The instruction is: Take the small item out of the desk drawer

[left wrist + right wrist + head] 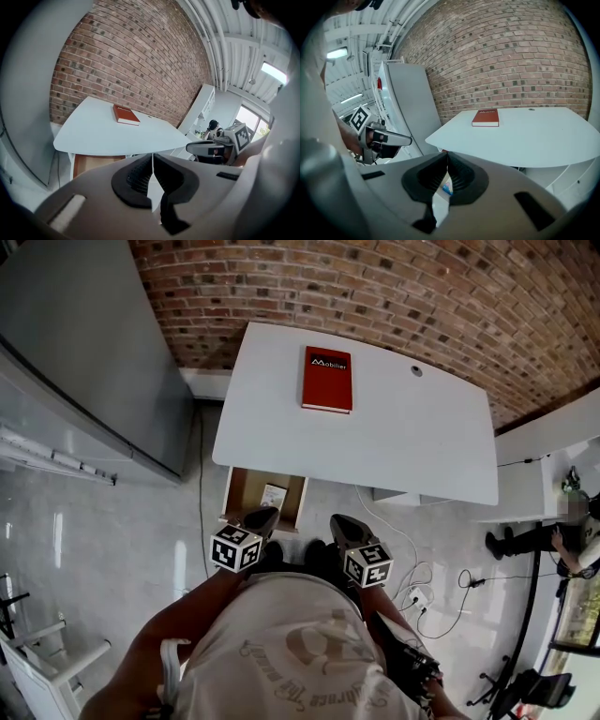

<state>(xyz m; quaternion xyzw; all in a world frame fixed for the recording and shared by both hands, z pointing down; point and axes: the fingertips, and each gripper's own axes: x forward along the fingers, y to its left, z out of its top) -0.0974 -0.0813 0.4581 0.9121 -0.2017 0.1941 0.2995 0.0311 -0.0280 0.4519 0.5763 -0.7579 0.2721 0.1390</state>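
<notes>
The small item (274, 496) is seen in the open drawer (232, 493) below the desk's (412, 446) near edge, just beyond the nearer left gripper (262, 518). That gripper and the right gripper (343, 526) are held closed and empty.

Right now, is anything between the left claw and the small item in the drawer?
Nothing visible. The drawer stands open, clear of the desk. The item lies uncovered in it. The left claw, shut and empty, hangs over the drawer's near end.
</notes>
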